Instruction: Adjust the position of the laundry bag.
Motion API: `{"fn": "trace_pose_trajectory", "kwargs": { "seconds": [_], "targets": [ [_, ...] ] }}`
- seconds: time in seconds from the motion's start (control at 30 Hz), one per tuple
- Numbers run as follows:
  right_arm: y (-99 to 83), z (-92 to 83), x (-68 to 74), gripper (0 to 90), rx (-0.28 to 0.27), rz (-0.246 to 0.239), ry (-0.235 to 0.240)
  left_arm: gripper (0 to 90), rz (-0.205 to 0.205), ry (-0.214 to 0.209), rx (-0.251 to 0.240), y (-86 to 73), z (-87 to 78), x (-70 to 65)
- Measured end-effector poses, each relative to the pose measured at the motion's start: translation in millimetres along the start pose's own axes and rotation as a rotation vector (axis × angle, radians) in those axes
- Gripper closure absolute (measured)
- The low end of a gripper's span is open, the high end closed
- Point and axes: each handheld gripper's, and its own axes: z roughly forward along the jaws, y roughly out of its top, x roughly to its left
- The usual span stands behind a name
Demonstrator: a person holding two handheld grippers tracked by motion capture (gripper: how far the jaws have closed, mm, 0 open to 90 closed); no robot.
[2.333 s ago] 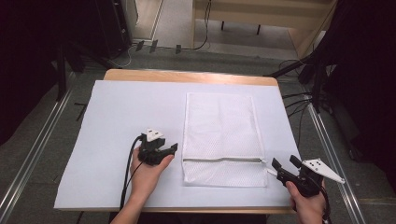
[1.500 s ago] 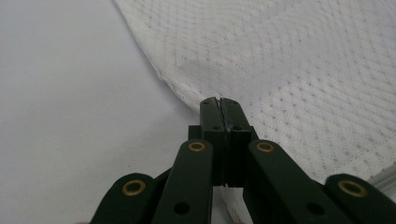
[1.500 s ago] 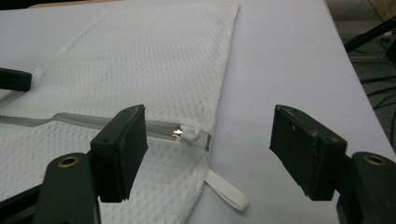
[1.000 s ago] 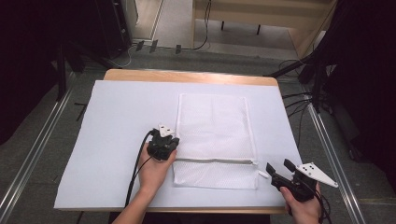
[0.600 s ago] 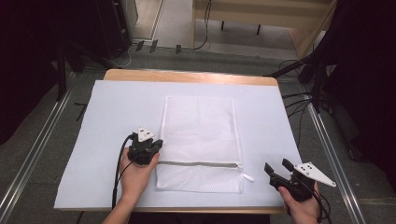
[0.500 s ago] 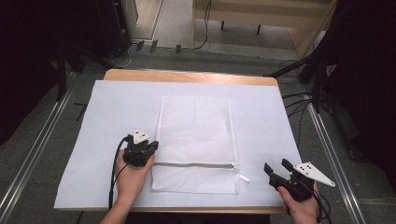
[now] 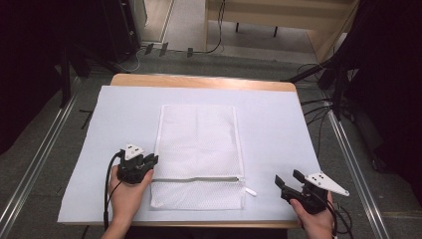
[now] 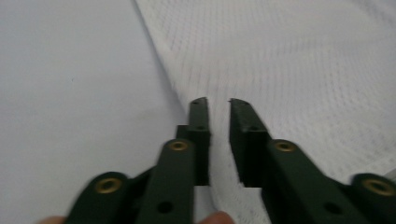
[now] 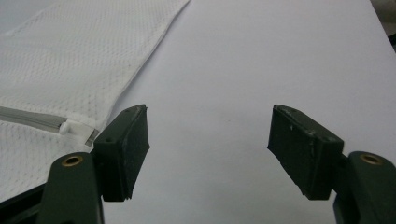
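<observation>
A white mesh laundry bag (image 7: 198, 144) lies flat on the white sheet, its zipper (image 7: 199, 178) running across near the front end. At the bag's left edge by the zipper sits my left gripper (image 7: 152, 160). Its jaws have just been opening and now stand a narrow gap apart. In the left gripper view (image 8: 218, 100) the bag's hem (image 8: 177, 88) runs under the tips, and the pads do not press it. My right gripper (image 7: 288, 177) rests near the front right, wide open with nothing in it. In the right gripper view (image 9: 210, 116) the zipper pull (image 9: 77, 128) lies just left of the jaws.
The white sheet (image 7: 278, 124) covers most of the wooden table (image 7: 199, 81). Cables and metal rails (image 7: 348, 149) run along the floor on both sides. Bare sheet lies left and right of the bag.
The left gripper has dragged the bag to the left across the sheet, then parted its jaws off the hem. The right gripper has stayed put.
</observation>
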Motion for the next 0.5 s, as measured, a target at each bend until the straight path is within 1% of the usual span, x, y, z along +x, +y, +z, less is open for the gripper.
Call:
{"fn": "trace_pose_trajectory", "kwargs": {
  "seconds": [0.03, 0.07, 0.1, 0.13, 0.17, 0.2, 0.23, 0.27, 0.3, 0.33, 0.37, 0.4, 0.43, 0.47, 0.5],
  "targets": [
    [0.0, 0.0, 0.0, 30.2, 0.0, 0.0, 0.0, 67.5, 0.0, 0.0, 0.0, 0.0, 0.0, 0.0],
    [0.6, -0.8, 5.0, 33.5, 0.001, -0.018, -0.005, 60.7, -0.009, -0.025, -0.032, 0.8, -3.2, 0.4],
    [0.6, -0.8, 5.0, 33.5, 0.001, -0.018, -0.005, 58.7, -0.009, -0.025, -0.032, 0.8, -3.2, 0.4],
    [1.3, -1.8, 10.6, 39.7, 0.008, -0.036, -0.032, 57.3, -0.016, -0.043, -0.066, 1.1, -8.3, -1.9],
    [1.3, -1.8, 10.6, 39.7, 0.008, -0.036, -0.032, 56.0, -0.016, -0.043, -0.066, 1.1, -8.3, -1.9],
    [1.4, -0.7, 15.6, 39.8, 0.017, -0.044, -0.034, 54.9, -0.015, -0.06, -0.086, 1.1, -11.2, -6.2],
    [1.1, 0.0, 17.7, 39.8, 0.02, -0.043, -0.033, 54.0, -0.015, -0.06, -0.086, 1.1, -11.2, -6.2],
    [0.7, 1.4, 21.1, 39.8, 0.025, -0.048, -0.039, 52.8, -0.012, -0.073, -0.098, 1.7, -13.4, -12.4],
    [0.7, 1.4, 21.1, 39.8, 0.025, -0.048, -0.039, 52.2, -0.012, -0.073, -0.098, 1.7, -13.4, -12.4],
    [0.4, 3.0, 25.5, 40.3, 0.019, -0.062, -0.034, 51.2, 0.004, -0.095, -0.105, 2.9, -14.5, -19.4],
    [0.4, 3.0, 25.5, 40.3, 0.019, -0.062, -0.034, 50.2, 0.004, -0.095, -0.105, 2.9, -14.5, -19.4],
    [0.9, 3.7, 28.4, 50.7, -0.004, -0.064, -0.031, 49.4, 0.017, -0.113, -0.106, 3.7, -14.0, -26.4],
    [0.9, 3.7, 28.4, 50.7, -0.004, -0.064, -0.031, 48.9, 0.017, -0.113, -0.106, 3.7, -14.0, -26.4],
    [2.1, 3.6, 28.7, 54.7, -0.028, -0.035, 0.001, 48.5, 0.025, -0.13, -0.107, 3.8, -13.6, -31.2],
    [2.8, 4.1, 28.3, 55.4, -0.036, -0.023, 0.018, 48.5, 0.034, -0.136, -0.108, 3.7, -13.3, -34.4]
  ]
}}
